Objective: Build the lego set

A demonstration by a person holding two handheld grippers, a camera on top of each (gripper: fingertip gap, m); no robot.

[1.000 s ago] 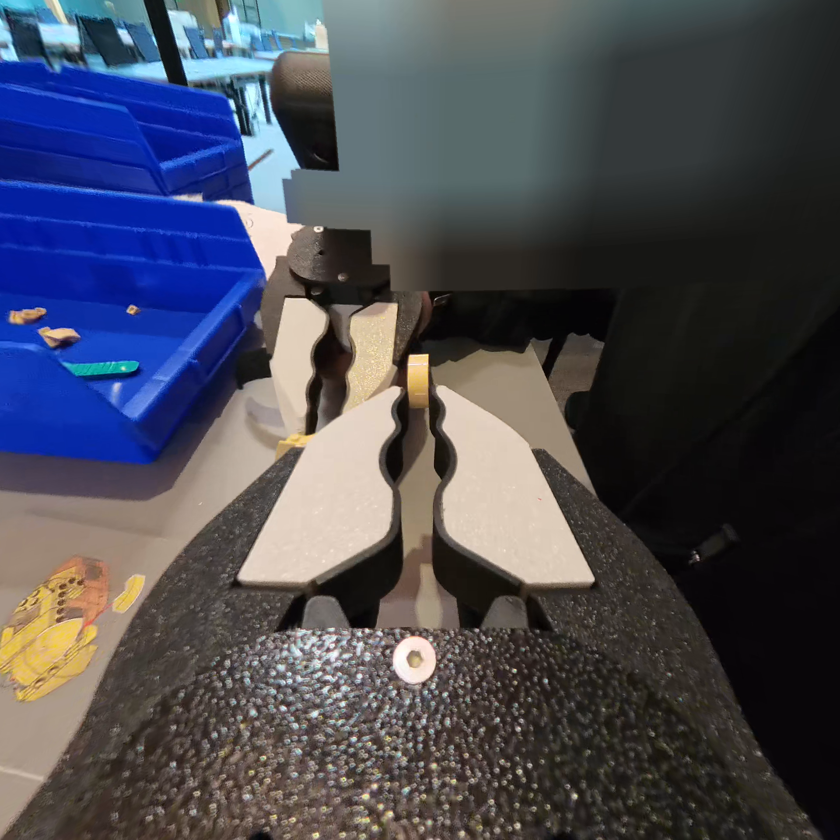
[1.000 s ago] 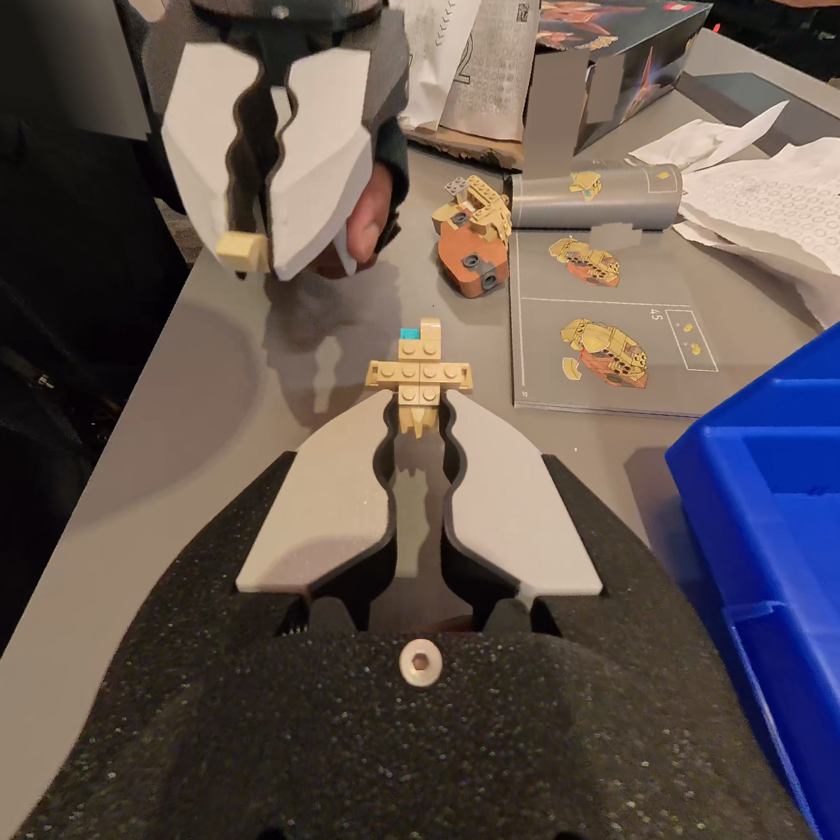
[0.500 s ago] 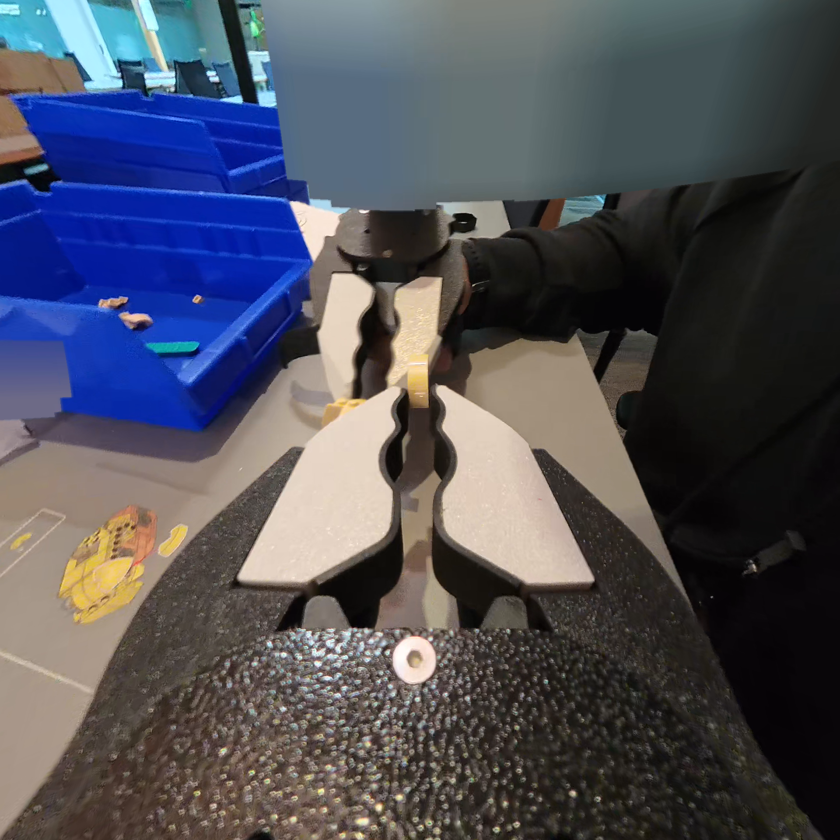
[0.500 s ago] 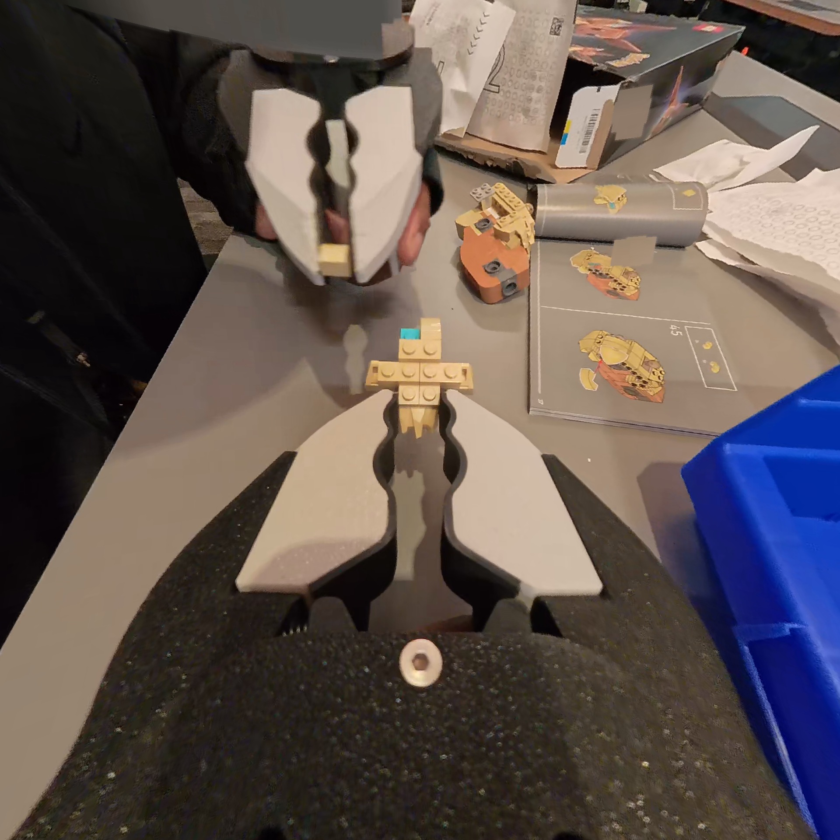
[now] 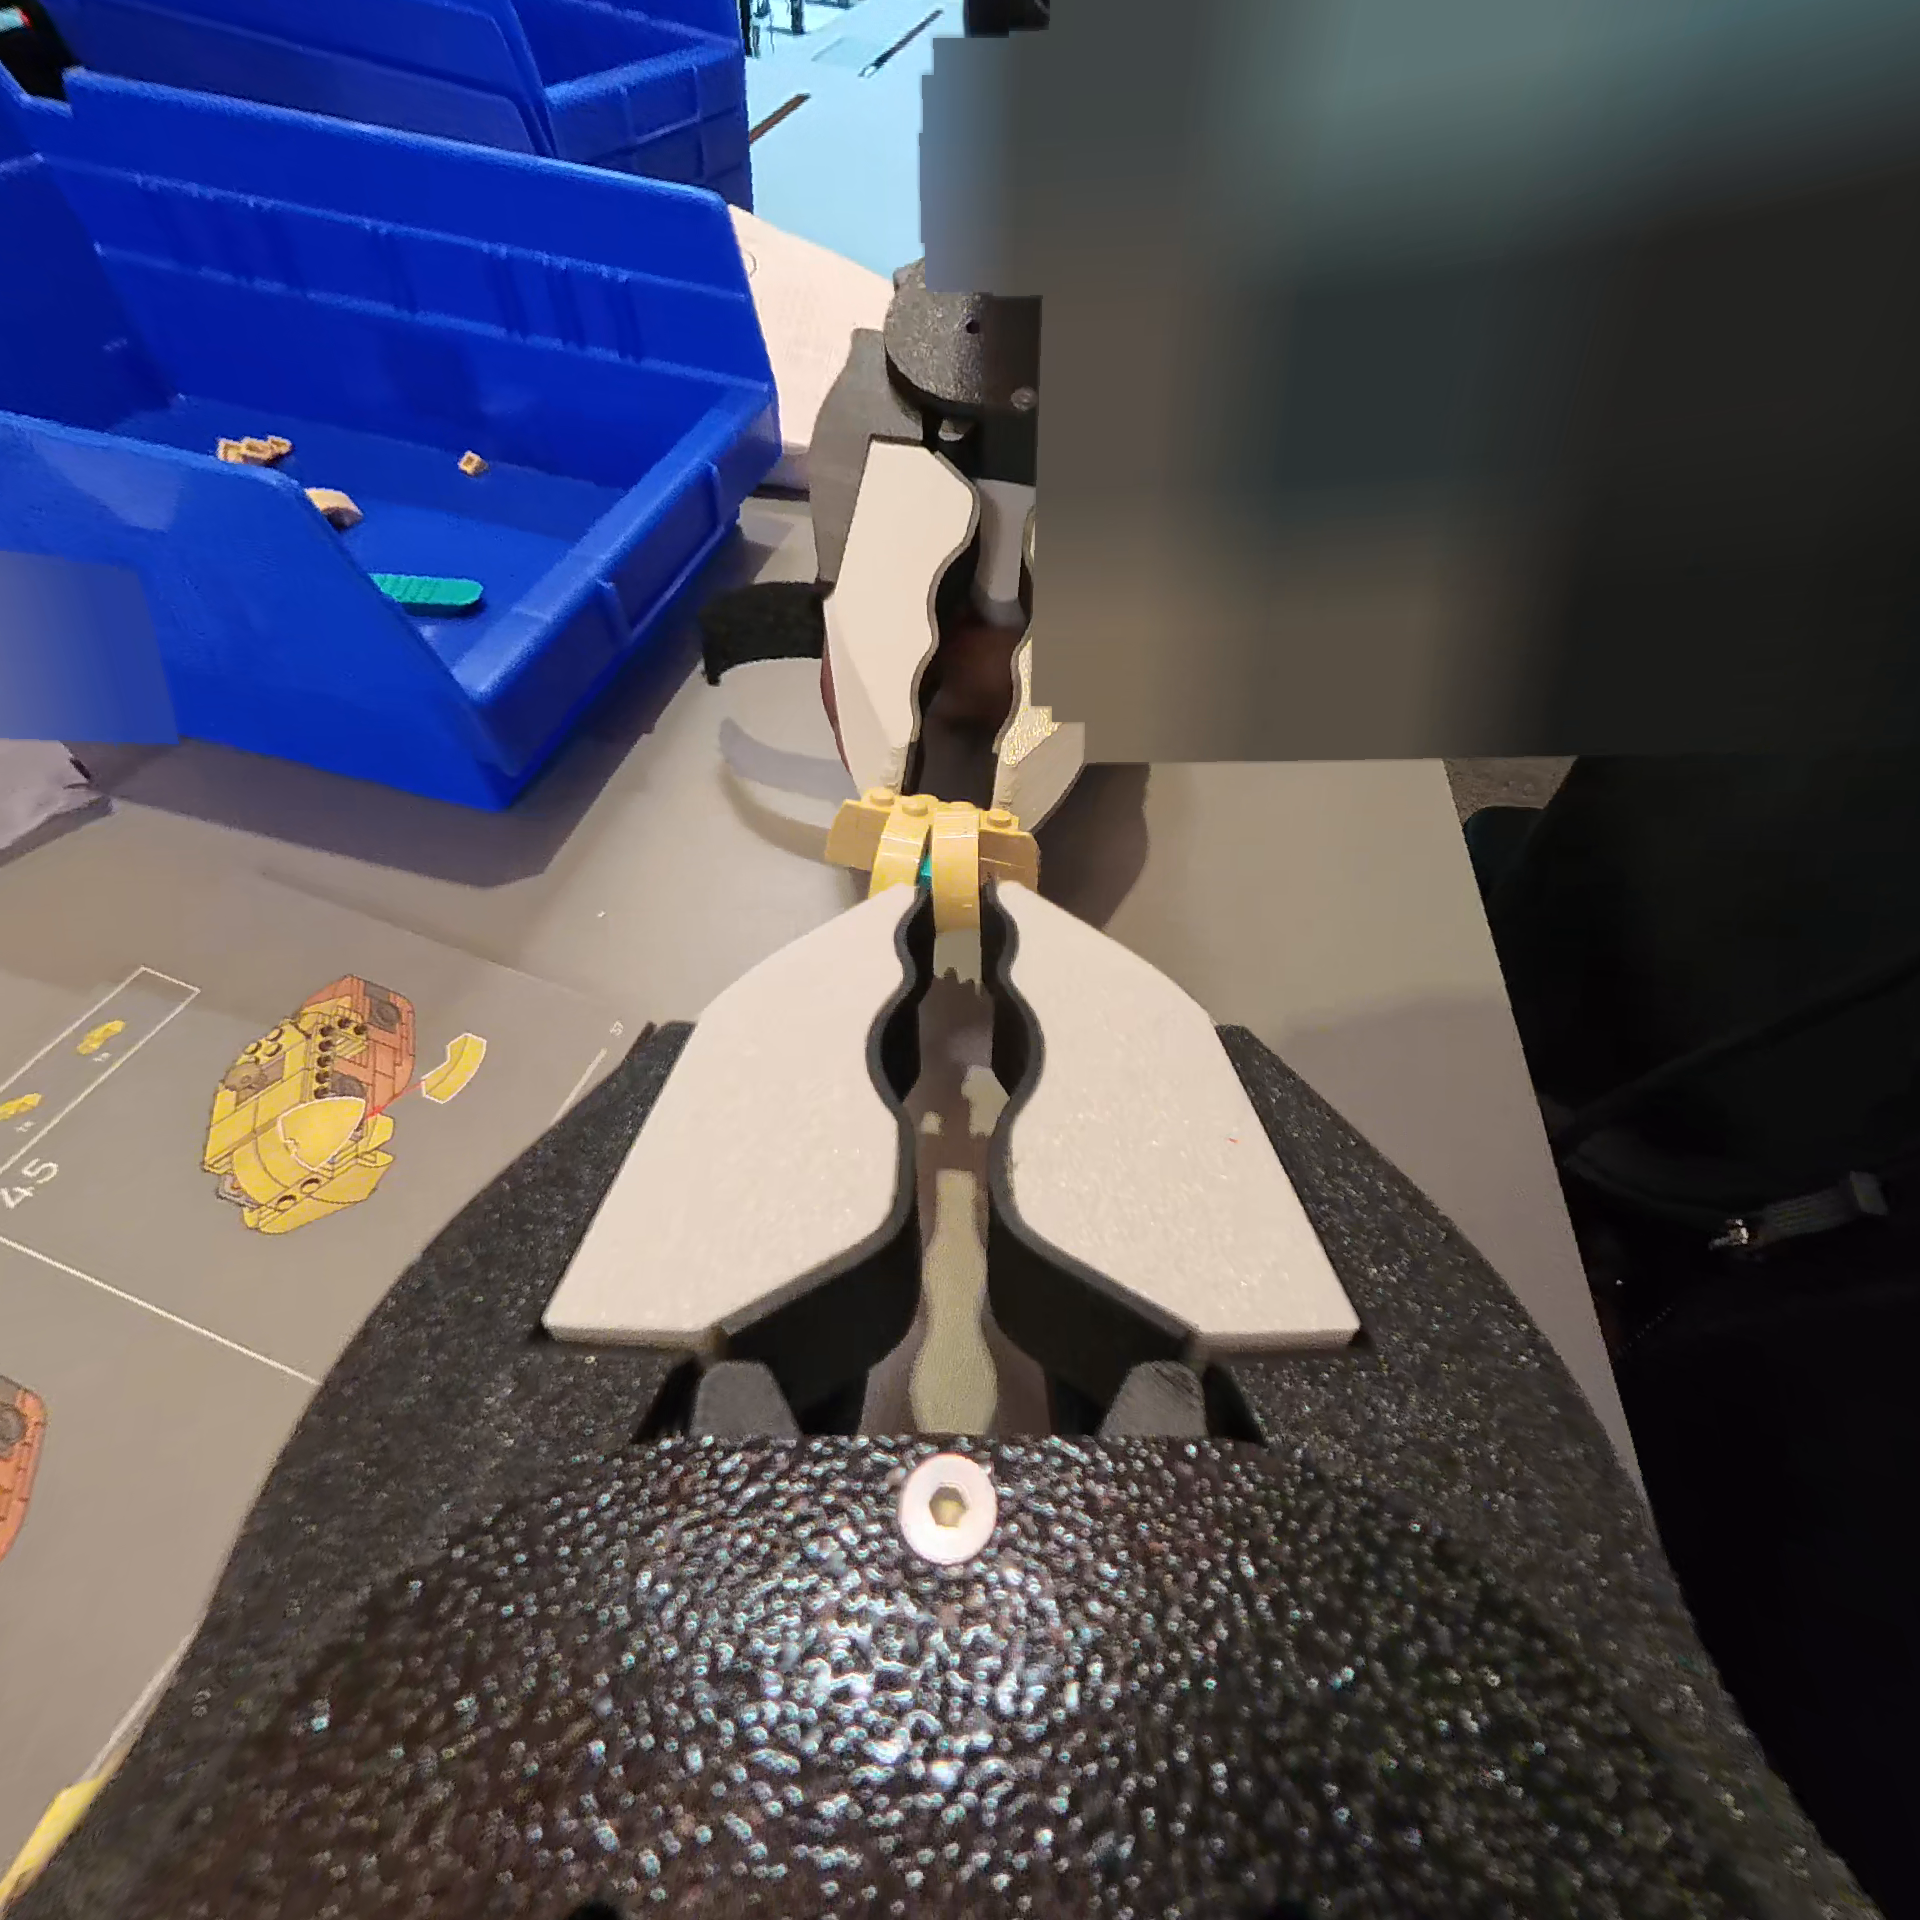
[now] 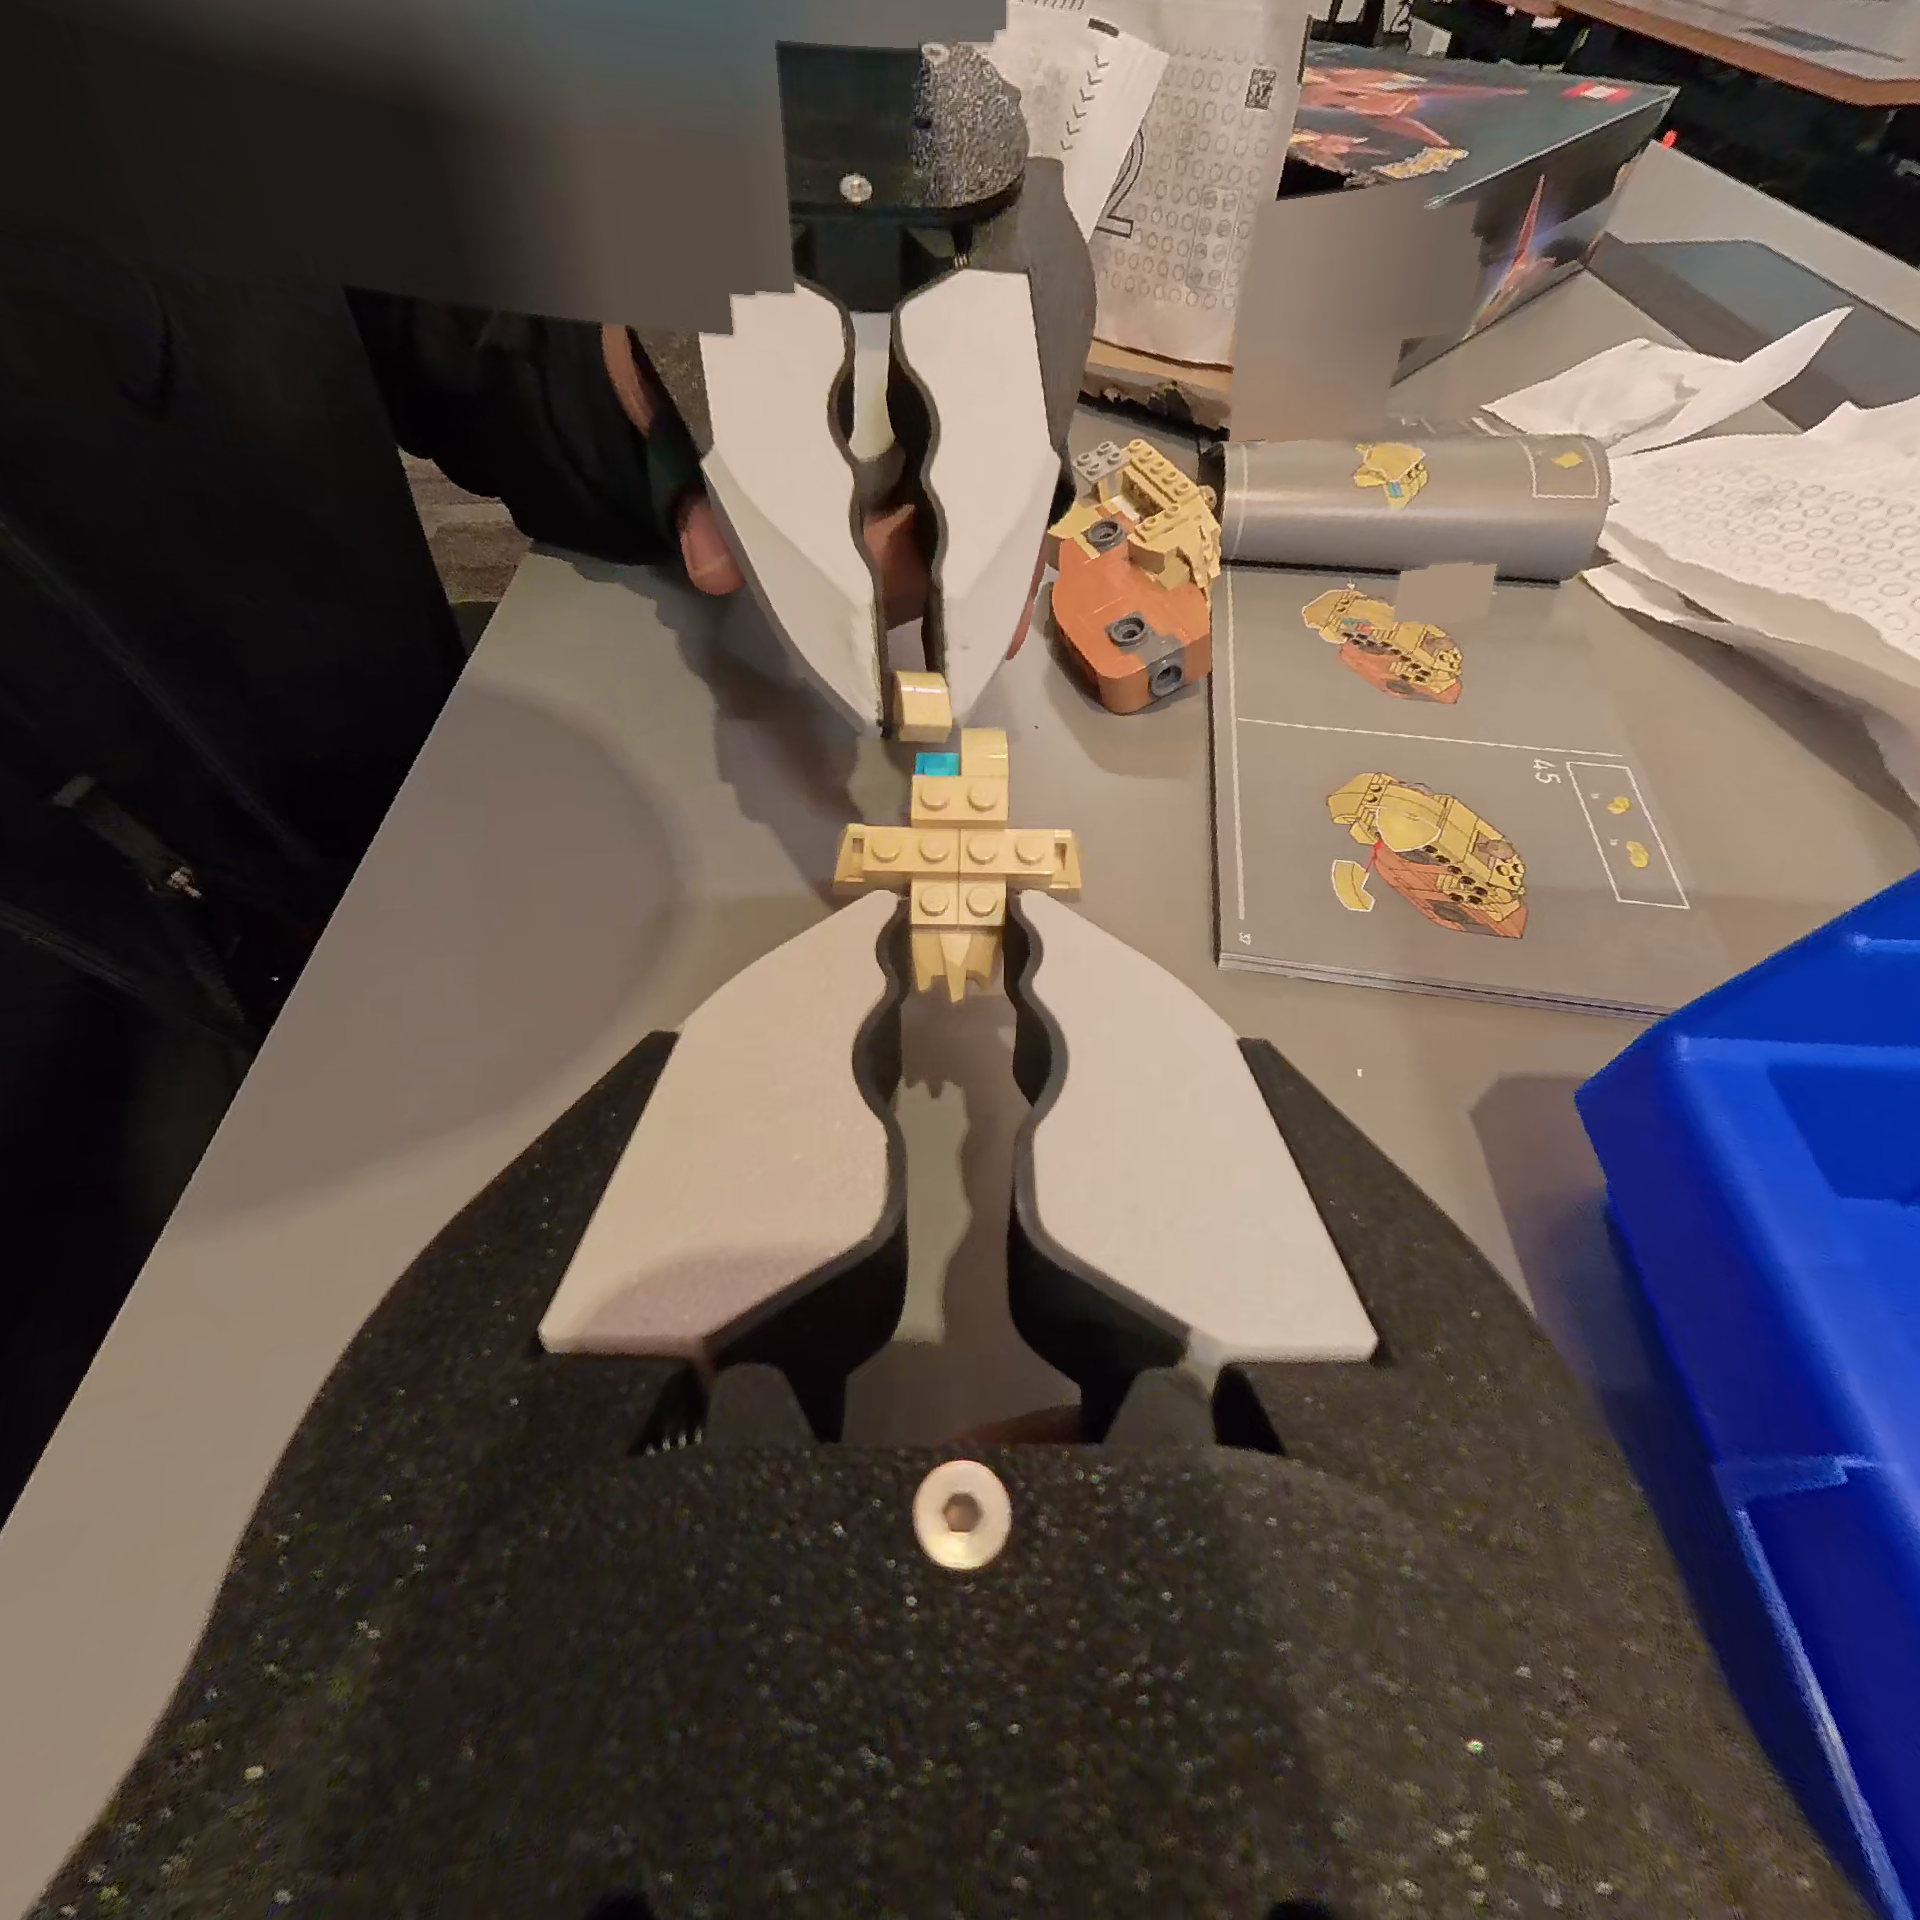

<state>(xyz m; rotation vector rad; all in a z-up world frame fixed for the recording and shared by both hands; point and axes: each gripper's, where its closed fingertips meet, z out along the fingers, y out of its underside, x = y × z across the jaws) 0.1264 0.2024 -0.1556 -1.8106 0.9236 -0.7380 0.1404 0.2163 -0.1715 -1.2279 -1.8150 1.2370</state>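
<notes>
Currently:
left gripper: jaws narrow, pads clamped on a small curved tan piece; in the right wrist view it comes in from 12 o'clock, the piece at its tips.
right gripper: fingers pressed on the pronged tail of a cross-shaped tan brick assembly, held above the grey table.
gap: curved piece sits just at the assembly's far end, beside its teal stud; contact cannot be told.
doing it well (judgement): right gripper should hold rigid; left should square the piece over the teal stud, then press straight, no twist.
3 o'clock of right gripper: open instruction booklet, blue bin.
1 o'clock: brown-and-tan partial model.
10 o'clock of left gripper: blue bin with loose pieces.
</notes>
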